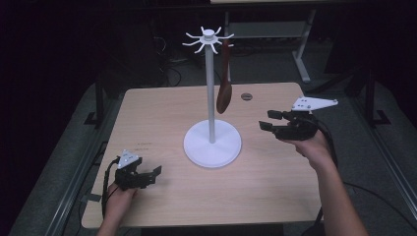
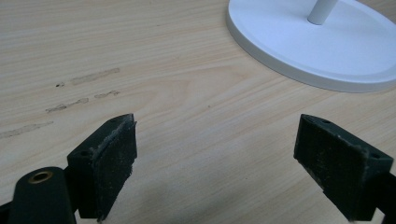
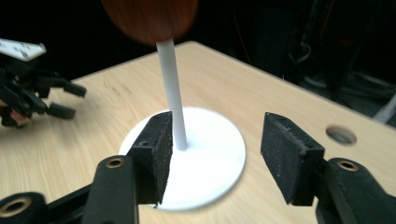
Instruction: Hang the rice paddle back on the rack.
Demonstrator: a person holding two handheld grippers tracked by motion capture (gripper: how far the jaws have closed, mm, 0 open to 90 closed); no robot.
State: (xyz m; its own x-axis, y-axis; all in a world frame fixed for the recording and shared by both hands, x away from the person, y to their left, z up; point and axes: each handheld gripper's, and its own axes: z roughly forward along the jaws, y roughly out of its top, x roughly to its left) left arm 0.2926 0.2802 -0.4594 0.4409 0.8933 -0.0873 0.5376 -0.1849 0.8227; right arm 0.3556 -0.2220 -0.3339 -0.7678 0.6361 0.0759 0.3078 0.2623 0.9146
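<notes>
Wooden spoon (image 1: pixel 224 93) hangs on the stand (image 1: pixel 212 142); your right tool (image 1: pixel 266 121) is spread and empty, so pull back level toward the surface's right edge.

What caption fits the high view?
Brown wooden spoon hangs from white metal hook stand between two open hand-held grippers.
</notes>
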